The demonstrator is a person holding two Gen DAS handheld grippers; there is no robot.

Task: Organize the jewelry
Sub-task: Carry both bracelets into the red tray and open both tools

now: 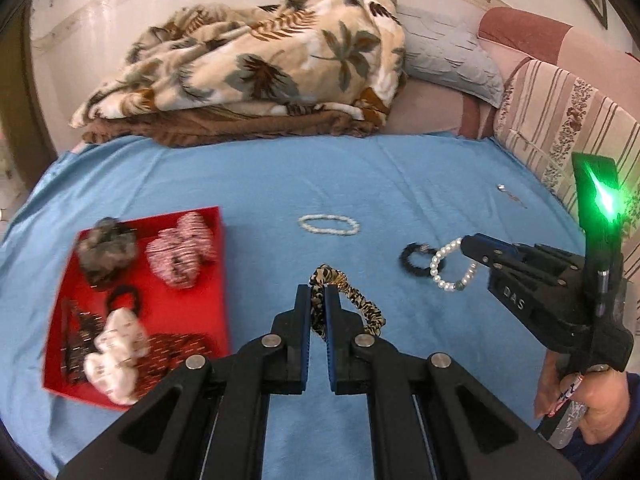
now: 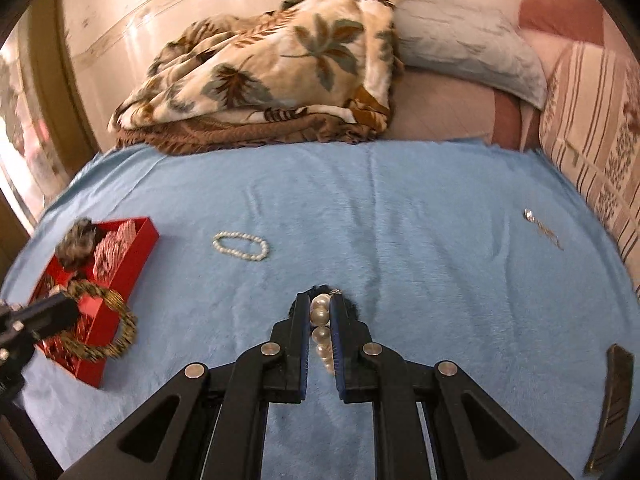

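leopard scrunchie [image 1: 347,300], pearl bracelet [image 1: 450,268], both gripped aloft

The right gripper [image 2: 320,312] is clamped on a pearl bracelet [image 2: 321,328], whose beads sit in a line between the jaws, with a black scrunchie [image 2: 298,306] just behind the fingertips. At the left edge the left gripper [image 2: 60,312] holds a leopard-print scrunchie [image 2: 116,336] over the red tray [image 2: 136,248]. A second pearl bracelet [image 2: 240,246] lies flat on the blue cloth [image 2: 400,220], and a small silver piece [image 2: 542,228] rests far right.
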